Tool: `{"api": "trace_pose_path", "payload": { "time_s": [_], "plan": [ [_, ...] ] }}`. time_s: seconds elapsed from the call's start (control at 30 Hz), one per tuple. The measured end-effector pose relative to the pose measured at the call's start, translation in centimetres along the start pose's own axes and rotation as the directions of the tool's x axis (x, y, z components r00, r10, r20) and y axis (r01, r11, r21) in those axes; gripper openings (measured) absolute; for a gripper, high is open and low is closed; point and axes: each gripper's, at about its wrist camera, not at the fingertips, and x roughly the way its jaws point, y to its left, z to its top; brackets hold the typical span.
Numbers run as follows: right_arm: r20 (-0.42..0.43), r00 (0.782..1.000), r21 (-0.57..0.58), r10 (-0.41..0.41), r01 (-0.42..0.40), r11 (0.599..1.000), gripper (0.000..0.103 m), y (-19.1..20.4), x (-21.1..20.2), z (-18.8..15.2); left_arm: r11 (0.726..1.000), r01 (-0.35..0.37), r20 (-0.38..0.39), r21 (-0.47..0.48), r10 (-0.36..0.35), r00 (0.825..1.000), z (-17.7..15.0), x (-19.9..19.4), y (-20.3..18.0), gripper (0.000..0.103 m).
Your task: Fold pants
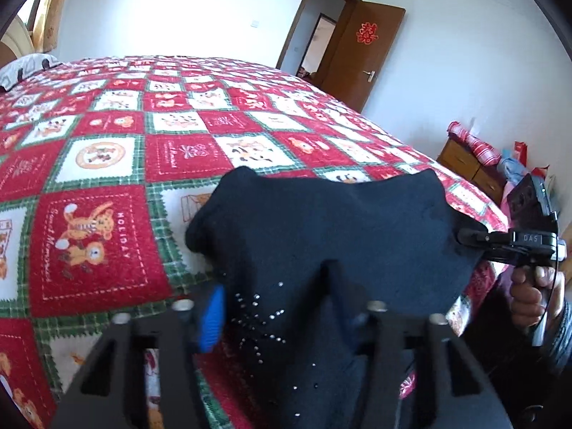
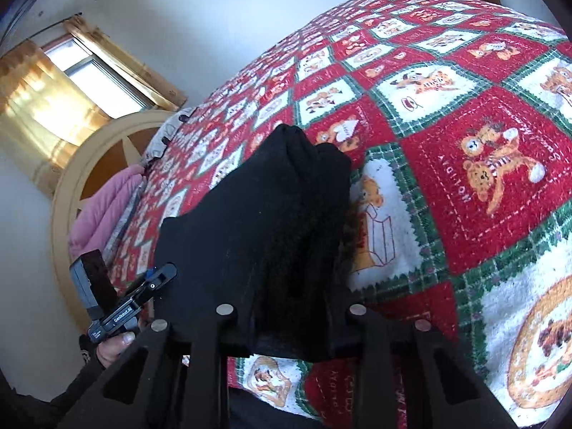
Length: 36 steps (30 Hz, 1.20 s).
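The pants (image 1: 321,228) are black, with a rhinestone pattern near my left gripper, and are held stretched above the bed. My left gripper (image 1: 282,318) is shut on one edge of the pants; its blue pad (image 1: 211,321) shows beside the cloth. My right gripper (image 1: 464,237) shows at the right in the left wrist view, clamped on the other edge. In the right wrist view the pants (image 2: 257,214) drape over my right gripper (image 2: 289,318), which is shut on them. The left gripper (image 2: 157,279) shows at the left there, holding the cloth's far edge.
The bed carries a red, green and white patchwork blanket (image 1: 107,164) with bear prints. A pillow (image 1: 21,68) and a round headboard (image 2: 82,164) lie at the bed's head. A wooden cabinet (image 1: 464,164) with clutter and an open door (image 1: 361,53) stand beyond the bed.
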Motion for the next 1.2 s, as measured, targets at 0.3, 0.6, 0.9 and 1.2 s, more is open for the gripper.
{"api": "trace_pose_path", "payload": {
  "time_s": [0.3, 0.6, 0.9, 1.2],
  "plan": [
    [0.057, 0.998, -0.104, 0.002, 0.004, 0.995, 0.026, 3.4, -1.9, 0.3, 0.997, 0.068, 0.042, -0.049, -0.066, 0.997, 0.1, -1.7, 0.5, 0.016],
    [0.071, 0.995, -0.179, 0.067, -0.054, 0.982, 0.025, 8.6, -2.0, 1.1, 0.995, 0.040, 0.147, -0.095, -0.025, 0.989, 1.8, -5.8, 3.5, 0.015],
    [0.004, 0.992, -0.342, 0.125, -0.116, 0.932, 0.025, 18.2, 6.2, 6.2, 0.979, -0.157, 0.218, -0.130, 0.182, 0.959, 3.9, -10.9, 10.9, 0.015],
    [-0.082, 0.983, -0.414, 0.163, -0.183, 0.892, 0.025, 26.5, 17.6, 9.8, 0.928, -0.310, 0.239, -0.206, 0.355, 0.904, 5.7, -14.0, 18.8, 0.015]
  ]
}}
